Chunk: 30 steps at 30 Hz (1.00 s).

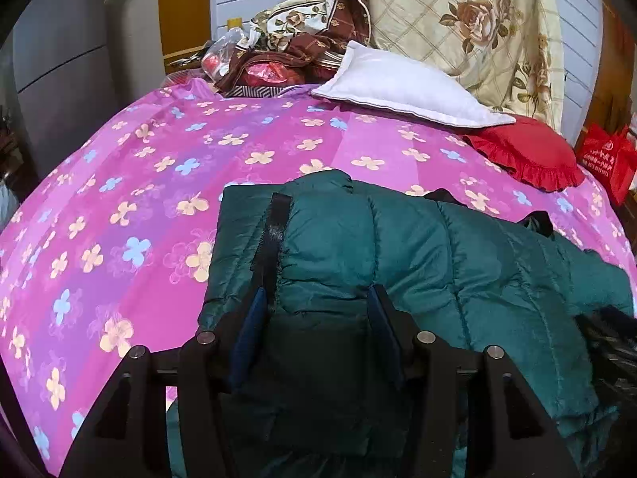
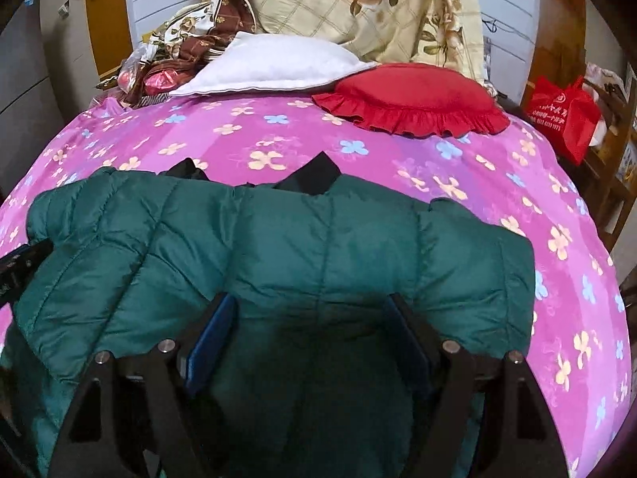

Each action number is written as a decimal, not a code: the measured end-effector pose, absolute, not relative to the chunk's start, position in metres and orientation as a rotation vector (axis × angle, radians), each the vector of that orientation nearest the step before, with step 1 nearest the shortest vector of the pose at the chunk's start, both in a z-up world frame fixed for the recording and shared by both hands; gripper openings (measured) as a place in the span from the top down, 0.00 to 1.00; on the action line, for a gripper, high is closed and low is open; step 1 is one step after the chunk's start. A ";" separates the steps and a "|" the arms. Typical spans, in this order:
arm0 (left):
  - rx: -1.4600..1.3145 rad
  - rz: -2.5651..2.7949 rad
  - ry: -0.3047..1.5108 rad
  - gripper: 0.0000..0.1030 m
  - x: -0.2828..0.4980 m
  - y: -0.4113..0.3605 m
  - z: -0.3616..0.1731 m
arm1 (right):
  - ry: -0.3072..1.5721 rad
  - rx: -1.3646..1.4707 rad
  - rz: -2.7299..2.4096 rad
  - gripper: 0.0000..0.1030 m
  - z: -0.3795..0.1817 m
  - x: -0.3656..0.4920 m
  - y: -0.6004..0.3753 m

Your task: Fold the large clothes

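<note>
A dark green puffer jacket (image 1: 418, 259) (image 2: 278, 247) lies folded on the pink flowered bedspread (image 1: 139, 199) (image 2: 477, 183). Its black zipper strip (image 1: 274, 231) runs along the left fold. My left gripper (image 1: 316, 290) hovers over the jacket's left end with its jaws apart. Puffy fabric sits between the blue pads (image 1: 251, 330), but they do not pinch it. My right gripper (image 2: 310, 298) stands wide open over the middle of the jacket, with fabric lying under and between its fingers. Black lining (image 2: 314, 177) peeks out at the jacket's far edge.
A white pillow (image 1: 398, 83) (image 2: 274, 63) and a red frilled cushion (image 1: 525, 151) (image 2: 414, 99) lie at the bed's far end. A floral quilt (image 1: 458, 20) leans behind them, with bundled cloth and bags (image 1: 278, 59) beside it. A red bag (image 2: 561, 115) stands at the right.
</note>
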<state>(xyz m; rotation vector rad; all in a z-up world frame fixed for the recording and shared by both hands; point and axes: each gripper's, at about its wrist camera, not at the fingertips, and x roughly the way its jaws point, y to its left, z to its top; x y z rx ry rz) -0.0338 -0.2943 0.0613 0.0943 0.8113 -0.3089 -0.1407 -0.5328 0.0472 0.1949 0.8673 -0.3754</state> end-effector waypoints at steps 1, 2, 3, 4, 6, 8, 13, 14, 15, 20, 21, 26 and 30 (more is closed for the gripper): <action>0.102 -0.309 0.807 0.67 -0.034 -0.295 0.061 | 0.872 0.198 -0.372 0.23 0.050 -0.143 -0.532; 0.107 -0.310 0.803 0.67 -0.035 -0.295 0.060 | 0.869 0.202 -0.369 0.23 0.058 -0.151 -0.531; 0.107 -0.311 0.800 0.67 -0.035 -0.296 0.059 | 0.853 0.206 -0.361 0.23 0.065 -0.159 -0.529; 0.103 -0.311 0.798 0.67 -0.035 -0.295 0.058 | 0.838 0.208 -0.346 0.23 0.071 -0.166 -0.528; 0.098 -0.312 0.795 0.67 -0.035 -0.295 0.057 | 0.823 0.201 -0.318 0.23 0.083 -0.186 -0.525; 0.101 -0.311 0.794 0.67 -0.035 -0.295 0.057 | 0.821 0.188 -0.313 0.22 0.087 -0.201 -0.525; 0.115 -0.311 0.781 0.64 -0.035 -0.300 0.053 | 0.909 0.161 -0.390 0.22 0.053 -0.208 -0.544; 0.120 -0.308 0.779 0.63 -0.035 -0.301 0.053 | 0.910 0.187 -0.382 0.22 0.045 -0.207 -0.550; 0.125 -0.304 0.778 0.63 -0.035 -0.303 0.052 | 0.900 0.198 -0.381 0.22 0.040 -0.205 -0.553; 0.104 -0.324 0.789 0.63 -0.040 -0.294 0.067 | 0.897 0.201 -0.379 0.22 0.051 -0.210 -0.555; 0.083 -0.335 0.780 0.63 -0.043 -0.289 0.073 | 0.881 0.207 -0.386 0.22 0.057 -0.216 -0.556; 0.031 -0.377 0.741 0.62 -0.058 -0.271 0.088 | 0.797 0.243 -0.383 0.21 0.082 -0.244 -0.561; 0.074 -0.358 0.782 0.62 -0.055 -0.277 0.073 | 0.829 0.256 -0.381 0.21 0.072 -0.235 -0.560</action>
